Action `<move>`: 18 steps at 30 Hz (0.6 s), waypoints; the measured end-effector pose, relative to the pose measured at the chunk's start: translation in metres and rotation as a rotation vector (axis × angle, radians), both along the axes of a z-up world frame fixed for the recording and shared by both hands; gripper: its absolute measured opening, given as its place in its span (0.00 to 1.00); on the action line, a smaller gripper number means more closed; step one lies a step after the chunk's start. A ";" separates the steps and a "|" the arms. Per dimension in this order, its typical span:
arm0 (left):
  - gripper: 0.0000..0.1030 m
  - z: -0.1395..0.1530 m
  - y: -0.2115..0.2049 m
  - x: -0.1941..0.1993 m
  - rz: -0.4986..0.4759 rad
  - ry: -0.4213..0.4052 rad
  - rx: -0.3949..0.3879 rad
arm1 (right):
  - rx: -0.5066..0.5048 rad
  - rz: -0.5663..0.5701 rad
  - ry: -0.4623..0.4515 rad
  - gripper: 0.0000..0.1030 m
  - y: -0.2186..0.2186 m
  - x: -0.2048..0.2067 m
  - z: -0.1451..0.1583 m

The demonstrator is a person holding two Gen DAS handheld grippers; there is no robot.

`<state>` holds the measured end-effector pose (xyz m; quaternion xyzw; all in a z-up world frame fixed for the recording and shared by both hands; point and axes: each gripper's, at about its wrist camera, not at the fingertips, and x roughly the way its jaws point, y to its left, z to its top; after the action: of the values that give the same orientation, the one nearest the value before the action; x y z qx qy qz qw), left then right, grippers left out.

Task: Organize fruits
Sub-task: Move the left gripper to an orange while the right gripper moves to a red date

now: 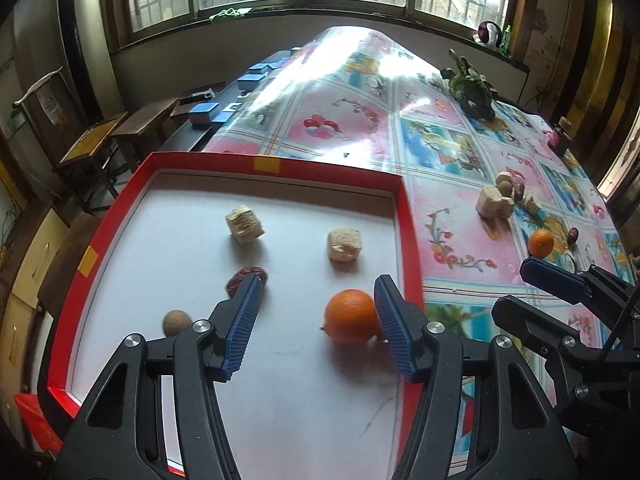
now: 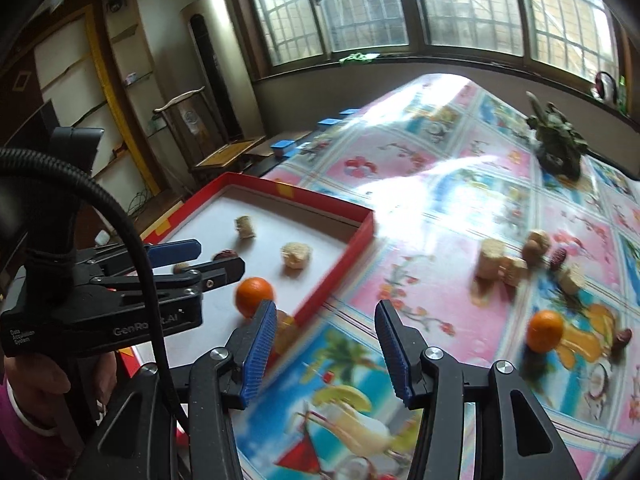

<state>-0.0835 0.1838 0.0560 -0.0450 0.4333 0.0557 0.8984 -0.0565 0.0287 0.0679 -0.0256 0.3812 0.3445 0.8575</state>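
A red-rimmed tray [image 1: 410, 240] with a white floor lies on the table's left. In it are an orange [image 1: 350, 316], two pale cubes [image 1: 245, 224] [image 1: 344, 243], a dark red date [image 1: 240, 278] and a brown nut [image 1: 177, 322]. My left gripper [image 1: 318, 304] is open above the tray, the orange beside its right finger, not held. My right gripper [image 2: 326, 328] is open and empty over the tablecloth right of the tray [image 2: 340, 264]. A second orange [image 2: 545, 330], pale chunks [image 2: 490, 264], a nut and dates [image 2: 560, 258] lie on the cloth.
A flowered plastic tablecloth [image 1: 360, 128] covers the table. A dark green plant ornament [image 1: 474, 88] stands at the far right, a small jar [image 1: 559, 136] near the right edge. Blue boxes [image 1: 204, 114] and wooden stools [image 1: 96, 140] lie beyond the left edge.
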 end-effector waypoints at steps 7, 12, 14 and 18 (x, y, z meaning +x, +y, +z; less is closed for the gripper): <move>0.57 -0.002 -0.045 0.016 -0.092 0.019 -0.014 | -0.011 -0.117 0.016 0.48 -0.057 0.005 -0.008; 0.57 -0.003 -0.075 0.026 -0.153 0.037 -0.035 | -0.020 -0.202 0.026 0.48 -0.098 0.007 -0.012; 0.57 -0.003 -0.087 0.031 -0.181 0.047 -0.061 | -0.031 -0.234 0.024 0.48 -0.115 0.007 -0.014; 0.57 -0.003 -0.113 0.043 -0.228 0.065 -0.087 | -0.040 -0.287 0.028 0.48 -0.145 0.006 -0.017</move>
<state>-0.0405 0.0705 0.0532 -0.0325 0.4664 -0.0643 0.8816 -0.0508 -0.1159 0.0505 0.0170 0.3996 0.2111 0.8919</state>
